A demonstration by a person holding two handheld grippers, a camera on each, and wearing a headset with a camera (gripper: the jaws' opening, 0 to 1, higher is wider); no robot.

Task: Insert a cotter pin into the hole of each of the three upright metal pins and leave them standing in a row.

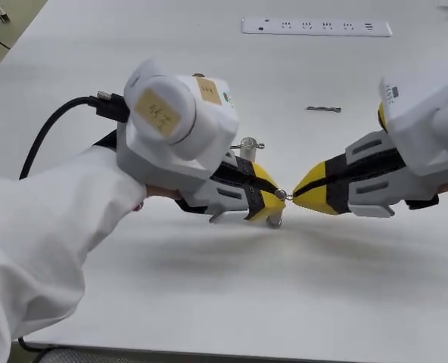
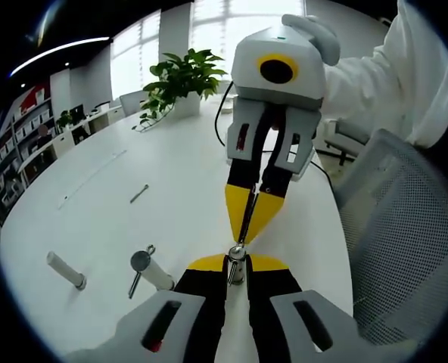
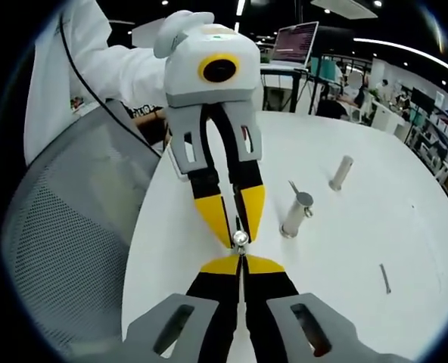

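Head view: our left gripper [image 1: 271, 204] clamps an upright pin [image 1: 274, 221] on the table [image 1: 209, 287]; our right gripper [image 1: 298, 196] pinches a cotter [image 2: 244, 216] at the pin's head. We should hold the pin steady, line the cotter with the hole, push straight.

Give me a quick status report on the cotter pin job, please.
Left tongs shut on upright metal pin. Right tongs shut on cotter pin, tip at that pin's head. Second pin already cottered, third pin bare; nothing blocking.
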